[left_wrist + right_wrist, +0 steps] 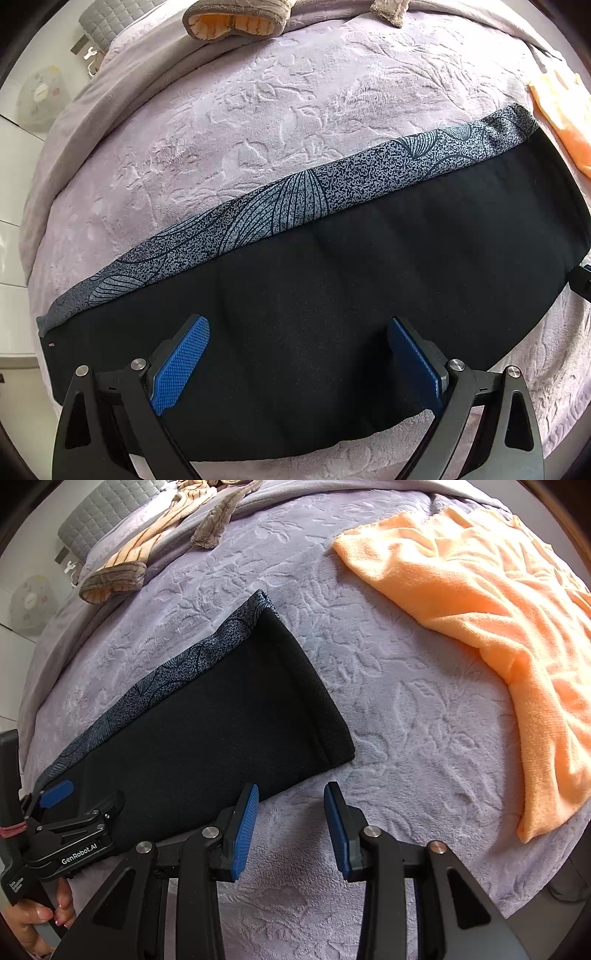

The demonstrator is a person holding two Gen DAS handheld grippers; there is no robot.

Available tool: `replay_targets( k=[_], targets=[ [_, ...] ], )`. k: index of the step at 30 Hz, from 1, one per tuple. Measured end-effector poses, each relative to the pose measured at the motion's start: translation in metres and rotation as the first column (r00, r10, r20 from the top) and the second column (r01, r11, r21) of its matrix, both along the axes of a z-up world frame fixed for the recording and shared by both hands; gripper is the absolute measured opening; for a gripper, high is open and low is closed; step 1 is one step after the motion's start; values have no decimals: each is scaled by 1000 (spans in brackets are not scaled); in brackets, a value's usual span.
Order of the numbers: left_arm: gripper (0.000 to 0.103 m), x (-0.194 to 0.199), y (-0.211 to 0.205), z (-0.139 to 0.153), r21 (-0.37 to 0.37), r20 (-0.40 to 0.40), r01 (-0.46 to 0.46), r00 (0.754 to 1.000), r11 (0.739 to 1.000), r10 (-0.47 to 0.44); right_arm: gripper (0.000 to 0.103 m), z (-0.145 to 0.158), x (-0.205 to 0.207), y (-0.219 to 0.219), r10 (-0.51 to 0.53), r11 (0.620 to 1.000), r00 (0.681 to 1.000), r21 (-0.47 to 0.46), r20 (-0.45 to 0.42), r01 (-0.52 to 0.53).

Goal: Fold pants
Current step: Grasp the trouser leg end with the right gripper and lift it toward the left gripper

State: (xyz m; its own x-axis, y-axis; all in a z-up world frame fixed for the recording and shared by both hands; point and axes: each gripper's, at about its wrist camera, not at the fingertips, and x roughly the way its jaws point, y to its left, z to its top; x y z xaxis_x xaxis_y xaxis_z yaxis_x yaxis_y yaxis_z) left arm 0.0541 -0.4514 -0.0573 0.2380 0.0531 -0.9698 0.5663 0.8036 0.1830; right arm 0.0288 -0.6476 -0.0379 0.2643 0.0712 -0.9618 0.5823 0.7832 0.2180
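Pants [332, 295], black with a speckled grey patterned band along the far edge, lie flat as a long strip on the lilac embossed bed cover [258, 129].

Left claw [299, 365] hovers over the black cloth, released, jaws spread wide, nothing between them. Right claw [290, 834] stands part-open and empty over bare cover, just beside the near edge of the strip.

Risks, as judged:
- Pinching only the top layer would let the strip slide apart.
- Plush cover may be caught along with the cloth.
- Uneven lift would skew the fold.

Unclear: layer count, the waistband's end, and any claw contact with the fabric. An orange towel [480, 609] is cut off at the frame edge.
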Motion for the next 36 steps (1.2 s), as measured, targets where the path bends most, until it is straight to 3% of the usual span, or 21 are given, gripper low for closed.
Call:
replay_targets(
  k=[5,7,8,10,11,17,19,22,27,30,34,36],
  targets=[
    [98,1,0,-1,0,1,1,1000,1000,-1,41,-1,-3,-4,-21,999,999,41,28,20],
    [98,1,1,-2,-1,-3,-2,1000,1000,2,41,-2,-7,-8,-51,994,996,104,72,43],
    [98,2,2,-3,-3,-4,-2,1000,1000,2,43,-4,-11,-13,-91,981,989,182,119,68],
    [98,3,4,-3,-8,-5,-4,1000,1000,4,65,-11,-21,-21,-171,947,969,302,176,112],
    [98,4,6,-4,-13,-8,-7,1000,1000,7,67,-15,-26,-25,-208,930,960,343,188,134],
    [98,10,13,-9,-35,-21,-17,1000,999,17,67,-34,-47,-39,-362,836,893,518,267,184],
    [98,12,14,-9,-41,-22,-17,1000,999,16,67,-39,-47,-44,-406,810,870,551,281,201],
    [98,14,17,-10,-48,-19,-14,1000,999,13,67,-52,-41,-49,-434,786,858,581,273,212],
    [98,14,20,-12,-60,-26,-25,999,998,23,67,-63,-25,-46,-441,776,847,600,297,193],
    [98,16,24,-11,-72,-28,-36,999,997,34,67,-61,-20,-41,-448,749,830,647,332,144],
    [98,20,27,-15,-68,-26,-26,999,997,24,67,-60,-12,-29,-406,766,847,633,343,111],
    [97,20,27,-13,-68,-28,-28,999,997,26,67,-66,-3,-32,-439,749,834,650,335,133]
  ],
)
